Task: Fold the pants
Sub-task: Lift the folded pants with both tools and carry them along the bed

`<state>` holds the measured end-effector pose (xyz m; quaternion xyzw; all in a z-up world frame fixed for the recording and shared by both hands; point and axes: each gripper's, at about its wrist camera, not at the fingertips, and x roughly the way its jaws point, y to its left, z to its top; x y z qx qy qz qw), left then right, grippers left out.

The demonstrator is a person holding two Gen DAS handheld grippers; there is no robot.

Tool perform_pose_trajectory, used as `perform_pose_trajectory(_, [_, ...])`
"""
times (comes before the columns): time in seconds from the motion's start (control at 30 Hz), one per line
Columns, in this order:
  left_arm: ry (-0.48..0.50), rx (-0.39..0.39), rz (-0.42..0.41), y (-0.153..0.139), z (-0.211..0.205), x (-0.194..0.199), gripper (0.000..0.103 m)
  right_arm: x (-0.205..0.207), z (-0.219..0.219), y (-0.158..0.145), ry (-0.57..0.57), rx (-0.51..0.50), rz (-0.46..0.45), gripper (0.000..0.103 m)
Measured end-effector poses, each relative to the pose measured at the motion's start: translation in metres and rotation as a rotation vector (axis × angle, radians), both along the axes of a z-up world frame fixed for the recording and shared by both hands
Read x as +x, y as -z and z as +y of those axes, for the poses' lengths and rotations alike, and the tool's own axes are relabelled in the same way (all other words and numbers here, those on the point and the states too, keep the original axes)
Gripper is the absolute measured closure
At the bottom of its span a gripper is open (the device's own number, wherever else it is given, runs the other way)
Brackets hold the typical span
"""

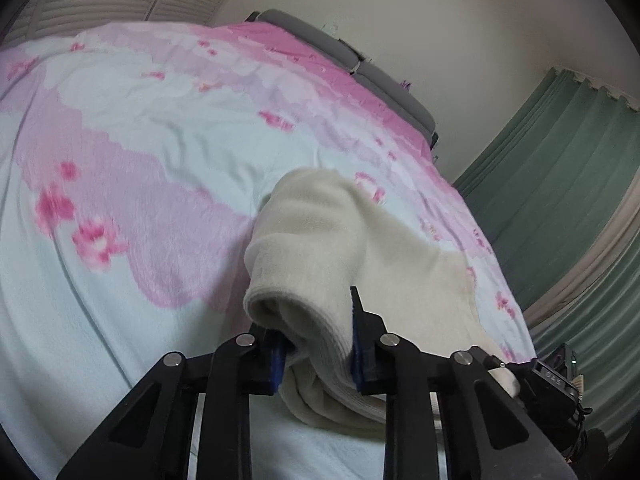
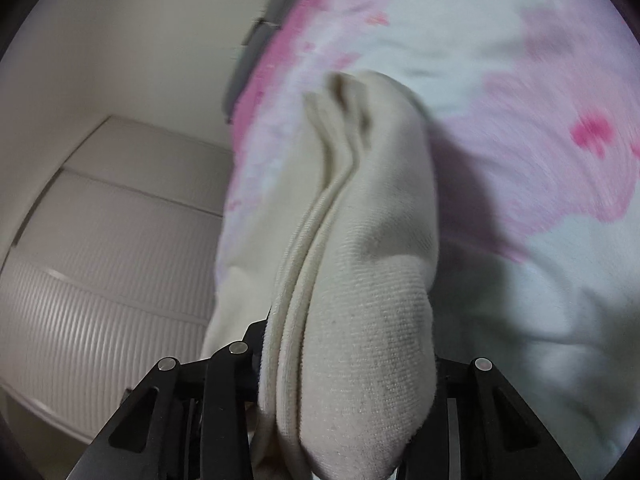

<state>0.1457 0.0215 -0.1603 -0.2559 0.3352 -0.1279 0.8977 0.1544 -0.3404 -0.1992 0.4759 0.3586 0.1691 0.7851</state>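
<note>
Cream fleece pants (image 1: 320,232) lie bunched on a bed covered by a pale blue and pink floral blanket (image 1: 120,128). The left gripper (image 1: 320,344) pinches a thick ribbed edge. The right gripper (image 2: 344,360) clamps several stacked, folded layers.

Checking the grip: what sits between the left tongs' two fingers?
In the left wrist view, bunched cream pants fill the gap of the left tongs; nothing else.
</note>
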Motion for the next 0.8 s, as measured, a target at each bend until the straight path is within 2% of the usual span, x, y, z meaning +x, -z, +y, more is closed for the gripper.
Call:
perform_pose_trajectory(0.1, [-0.009,-0.006,-0.049,-0.024,0.007,-0.002,0.08,-0.001,0.007,-0.029,-0.02,-0.012,-0.052,0.066])
perform_pose_trajectory(0.27, [-0.018,-0.008,-0.084,-0.053,0.022,-0.002,0.082,-0.005,0.021,-0.066,-0.054,-0.024,-0.122,0.066])
perform_pose_trajectory(0.47, [-0.032,-0.009,-0.107,-0.075,0.049,-0.003,0.082,-0.002,0.05,-0.09,-0.095,-0.031,-0.165,0.066])
perform_pose_trajectory(0.67, [-0.094,-0.021,-0.168,-0.105,0.104,-0.002,0.082,0.01,0.1,-0.124,-0.17,-0.049,-0.224,0.066])
perform_pose_trajectory(0.8, [-0.148,-0.016,-0.211,-0.125,0.154,0.007,0.082,0.045,0.156,-0.153,-0.246,-0.075,-0.281,0.066])
